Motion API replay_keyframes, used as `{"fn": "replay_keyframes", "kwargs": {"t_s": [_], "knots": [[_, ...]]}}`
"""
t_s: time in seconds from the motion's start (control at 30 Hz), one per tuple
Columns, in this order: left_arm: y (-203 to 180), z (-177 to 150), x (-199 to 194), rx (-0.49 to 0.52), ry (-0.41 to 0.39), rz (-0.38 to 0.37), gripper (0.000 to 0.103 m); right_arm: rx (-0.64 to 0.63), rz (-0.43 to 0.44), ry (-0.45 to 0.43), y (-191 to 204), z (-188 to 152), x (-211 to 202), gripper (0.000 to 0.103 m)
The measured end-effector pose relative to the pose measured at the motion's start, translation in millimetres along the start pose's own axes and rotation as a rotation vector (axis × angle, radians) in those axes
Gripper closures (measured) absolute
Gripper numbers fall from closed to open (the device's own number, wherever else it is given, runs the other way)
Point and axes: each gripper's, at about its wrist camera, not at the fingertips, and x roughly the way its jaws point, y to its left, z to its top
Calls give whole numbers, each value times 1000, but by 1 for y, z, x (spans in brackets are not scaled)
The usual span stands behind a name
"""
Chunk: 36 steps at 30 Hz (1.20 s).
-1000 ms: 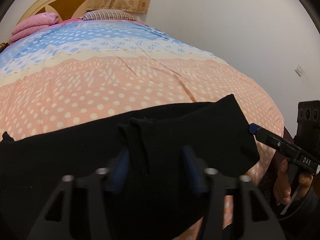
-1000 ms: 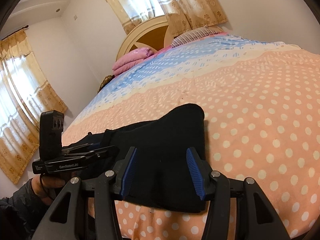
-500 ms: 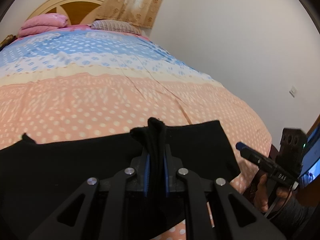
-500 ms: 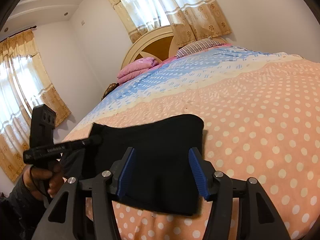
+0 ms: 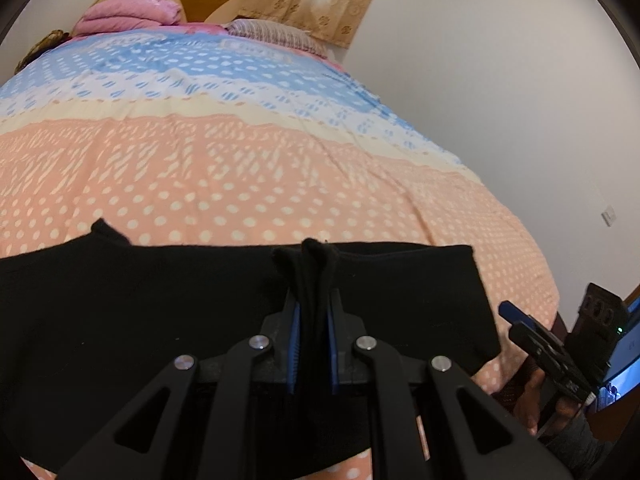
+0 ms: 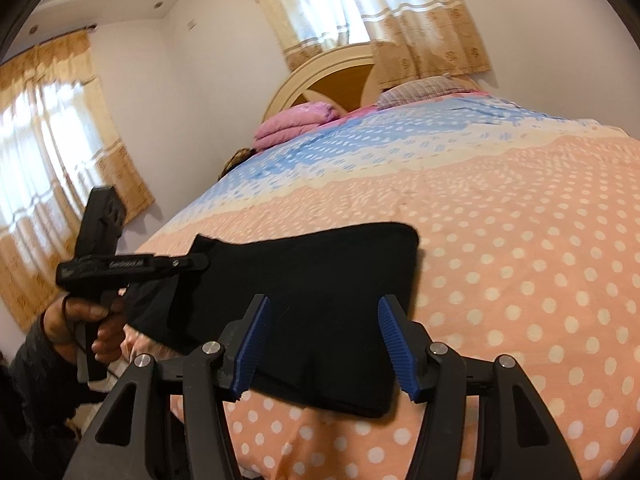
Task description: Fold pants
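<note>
Fingers of my left gripper [image 5: 312, 320], apart a second ago, are now clamped on a bunched ridge of the black pants [image 5: 140, 300] lying on the bed [image 5: 260, 168]; my right gripper [image 6: 326, 344] hovers apart over the other end. Lifting can start.

A home bedroom: a bed [image 6: 520, 220] with a dotted quilt, arched wooden headboard [image 6: 340, 84], pillows [image 6: 420, 88], and patterned window curtains [image 6: 360, 12].

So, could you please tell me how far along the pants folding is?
Done: the black pants lie flat across the bedspread. In hand: the left gripper is shut on a pinched ridge; the right gripper is open above the cloth. Left: every fold.
</note>
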Motion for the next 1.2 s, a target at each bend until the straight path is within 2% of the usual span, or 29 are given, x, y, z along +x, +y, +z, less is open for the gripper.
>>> {"fn": "replay_keyframes", "kwargs": {"t_s": [0.23, 0.3, 0.43, 0.57, 0.63, 0.7, 0.83, 1.0, 1.13, 1.2], "knots": [[5, -5, 11, 34, 7, 47, 88, -66, -50, 119, 3, -11, 25, 45], [2, -9, 12, 68, -9, 102, 78, -94, -59, 113, 7, -12, 24, 45], [-5, -14, 11, 135, -41, 181, 50, -83, -67, 95, 10, -11, 18, 44], [-9, -21, 10, 190, -53, 221, 40, -78, -79, 42, 18, 0, 12, 42], [-8, -25, 12, 204, -52, 230, 35, -87, -89, 92, 21, -2, 22, 36], [-8, -28, 12, 214, -53, 234, 35, -106, -122, 167, 19, -9, 38, 36], [-8, -31, 11, 221, -60, 233, 30, -218, -185, 173, 40, -10, 37, 36], [-7, -33, 5, 203, -71, 212, 27, -237, -159, 131, 57, 7, 34, 36], [0, -36, 0, 185, -76, 220, 10, -275, -205, 137, 68, 20, 58, 36], [5, -40, -1, 171, -76, 225, 9, -243, -246, 157, 59, 26, 73, 36]]}}
